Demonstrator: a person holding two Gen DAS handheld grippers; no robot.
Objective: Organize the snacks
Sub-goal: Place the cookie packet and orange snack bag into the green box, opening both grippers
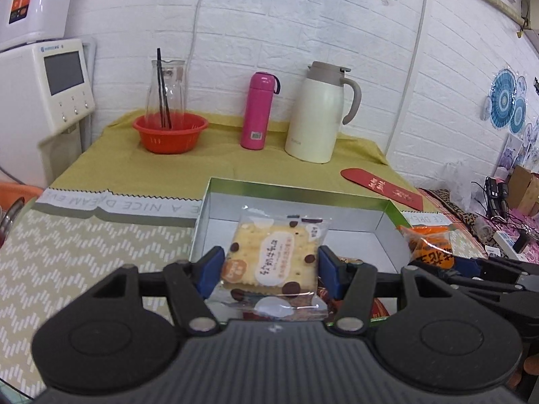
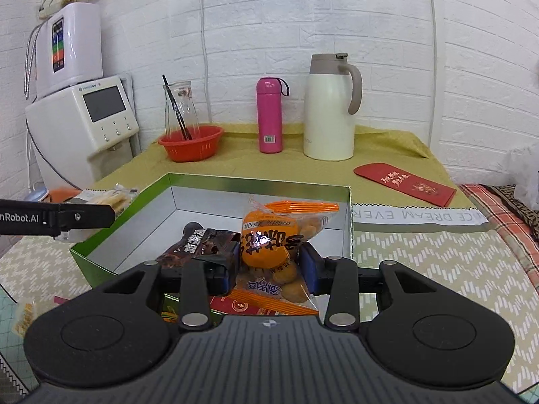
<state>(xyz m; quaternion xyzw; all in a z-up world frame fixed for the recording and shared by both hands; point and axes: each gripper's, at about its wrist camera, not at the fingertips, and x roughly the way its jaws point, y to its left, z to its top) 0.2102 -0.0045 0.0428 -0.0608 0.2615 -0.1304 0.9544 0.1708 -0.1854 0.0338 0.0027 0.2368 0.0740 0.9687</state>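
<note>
A red colander point(image 1: 170, 131) holding a glass carafe point(image 1: 165, 92) with black chopsticks, a pink flask point(image 1: 257, 111) and a cream thermos jug point(image 1: 318, 114) stood in a row along the white brick wall at the top of the frame, with a red envelope point(image 1: 382, 188) lying at right centre and a white water dispenser point(image 1: 43, 101) at upper left. An olive cloth and a chevron-patterned mat covered the desk point(image 1: 84, 252). At centre sat an open green box point(image 1: 374, 202) with a white lining.

The left tongs point(image 1: 269, 269) were clamped on a clear-wrapped cracker packet point(image 1: 273, 256), held above the box's near edge in the lower middle of the left wrist view. The right tongs point(image 2: 269, 266) gripped an orange bag of round snacks point(image 2: 269, 242) over the box's interior in the lower middle of the right wrist view. A dark brown snack packet point(image 2: 198, 242) lay inside the box just left of them. More wrapped crackers point(image 2: 111, 198) lay outside the box at centre left.
</note>
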